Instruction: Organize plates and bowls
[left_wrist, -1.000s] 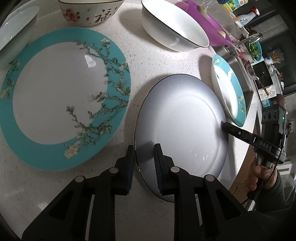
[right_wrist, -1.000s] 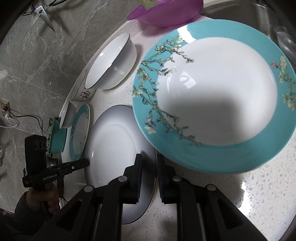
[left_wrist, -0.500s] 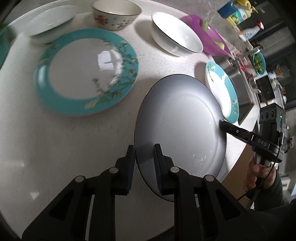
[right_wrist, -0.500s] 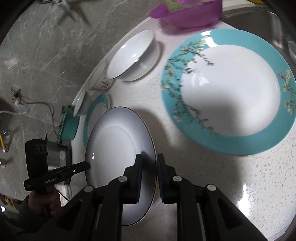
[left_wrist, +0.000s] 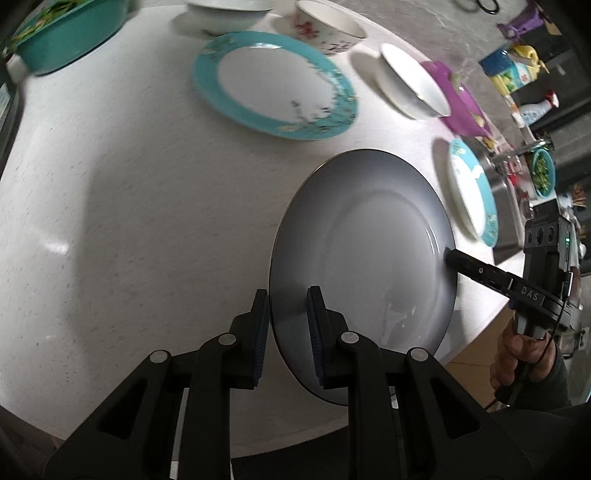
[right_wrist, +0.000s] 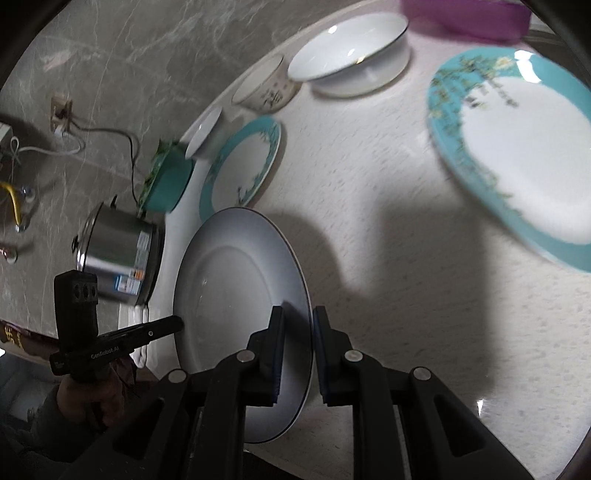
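A grey-white plate (left_wrist: 365, 266) with a thin dark rim hangs tilted above the white counter (left_wrist: 129, 221), held at two opposite edges. My left gripper (left_wrist: 286, 295) is shut on its near rim in the left wrist view, and my right gripper (left_wrist: 448, 255) pinches the far rim there. In the right wrist view my right gripper (right_wrist: 298, 312) is shut on the same plate (right_wrist: 236, 295), with my left gripper (right_wrist: 177, 324) clamped on the far edge. Two teal-rimmed floral plates lie on the counter, one to the left (left_wrist: 273, 85) and one by the sink (left_wrist: 469, 192).
At the back stand a white bowl (left_wrist: 413, 81), a flowered bowl (left_wrist: 328, 29), another white bowl (left_wrist: 225, 11), a teal pot (left_wrist: 62, 33) and a purple colander (left_wrist: 461, 107). A steel pot (right_wrist: 114, 254) sits past the counter's end. The counter edge runs just below the plate.
Both grippers have lifted the grey plate and carried it toward the counter's near edge. The teal plates and bowls have drawn away in both views. Both grips are unchanged.
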